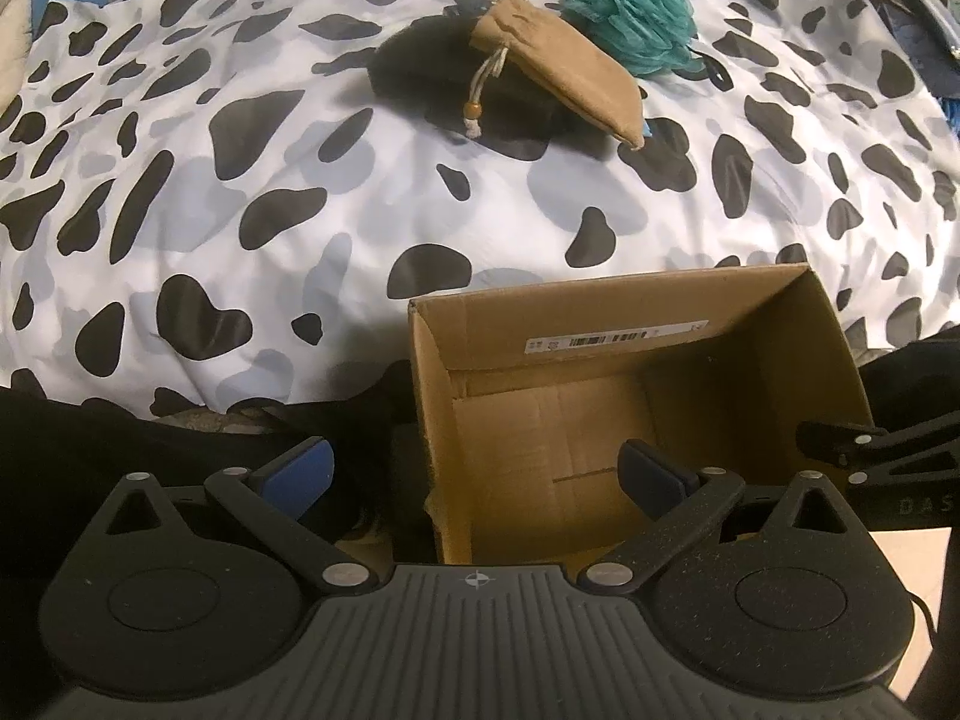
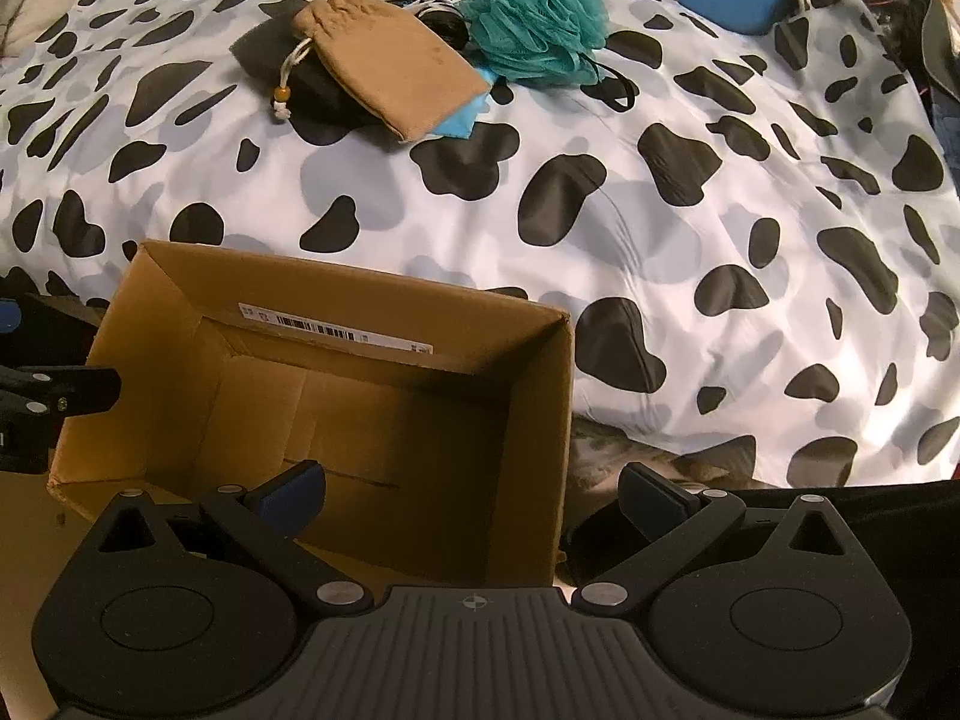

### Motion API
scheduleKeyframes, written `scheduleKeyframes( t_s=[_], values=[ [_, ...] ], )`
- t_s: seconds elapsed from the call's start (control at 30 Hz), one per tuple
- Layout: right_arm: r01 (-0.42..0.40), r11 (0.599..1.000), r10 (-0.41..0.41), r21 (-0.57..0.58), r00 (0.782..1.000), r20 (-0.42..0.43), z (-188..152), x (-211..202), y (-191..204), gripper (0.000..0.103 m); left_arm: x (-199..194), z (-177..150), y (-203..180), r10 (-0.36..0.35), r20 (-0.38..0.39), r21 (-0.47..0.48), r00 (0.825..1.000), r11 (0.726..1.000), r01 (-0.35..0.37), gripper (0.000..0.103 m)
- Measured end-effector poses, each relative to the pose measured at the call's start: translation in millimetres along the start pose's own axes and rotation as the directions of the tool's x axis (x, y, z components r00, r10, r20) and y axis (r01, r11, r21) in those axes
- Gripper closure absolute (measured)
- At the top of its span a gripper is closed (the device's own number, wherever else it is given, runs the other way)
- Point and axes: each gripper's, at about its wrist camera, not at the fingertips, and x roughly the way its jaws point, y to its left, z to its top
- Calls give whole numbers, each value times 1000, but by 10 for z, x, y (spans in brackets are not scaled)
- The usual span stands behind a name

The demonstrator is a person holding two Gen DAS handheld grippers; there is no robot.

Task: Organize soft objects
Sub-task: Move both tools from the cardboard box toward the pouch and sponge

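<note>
Cow-print bed carrying a small heap of soft things and a cardboard box

A bed cover [image 1: 240,192] in white with black and grey blotches is filling most of both views, bulging upward toward the middle. Toward the upper middle of each frame a tan drawstring pouch [image 1: 558,72] is lying across a black soft item [image 1: 420,69], with a scrap of light blue fabric [image 2: 459,120] peeking out from under the pouch's lower end. Just beside the pouch, toward the upper right, a teal mesh bath pouf [image 1: 630,12] is sitting on the cover. An open cardboard box [image 1: 630,306] is standing at the cover's near edge, in the lower centre of the frame.
</note>
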Motion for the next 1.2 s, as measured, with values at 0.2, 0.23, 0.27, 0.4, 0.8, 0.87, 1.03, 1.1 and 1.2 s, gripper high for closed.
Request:
scheduleKeyframes(
  t_s=[0.2,0.23,0.27,0.4,0.8,0.87,1.03,1.1,1.2],
  values=[
    [-1,1000,1,15,1000,-13,3,25,-43,0,29,14,-45,8,4,9,1000,1000,-8,0],
    [0,1000,1,22,1000,-19,6,35,-60,0,30,18,-57,9,7,12,1000,1000,-9,0],
    [-1,1000,2,29,1000,-22,6,40,-77,0,32,20,-68,9,11,18,1000,1000,-9,0],
    [-12,999,14,51,999,-34,-1,60,-122,0,10,31,-127,12,36,40,999,999,-13,0],
    [-66,997,66,35,998,-13,0,-4,-104,0,-71,52,-96,21,85,0,996,1000,-21,0],
    [-70,997,71,28,997,-11,-2,-19,-88,0,-118,50,-77,18,100,-15,995,1000,-17,0],
    [-100,995,100,29,995,4,18,-64,-104,0,-218,61,-34,-15,132,-23,991,1000,18,0],
    [-115,992,115,43,993,12,31,-78,-131,0,-242,69,-2,-26,135,-34,990,999,31,0],
    [-139,988,137,63,990,33,60,-105,-167,0,-250,78,28,-39,138,-41,990,998,45,0]
  ],
)
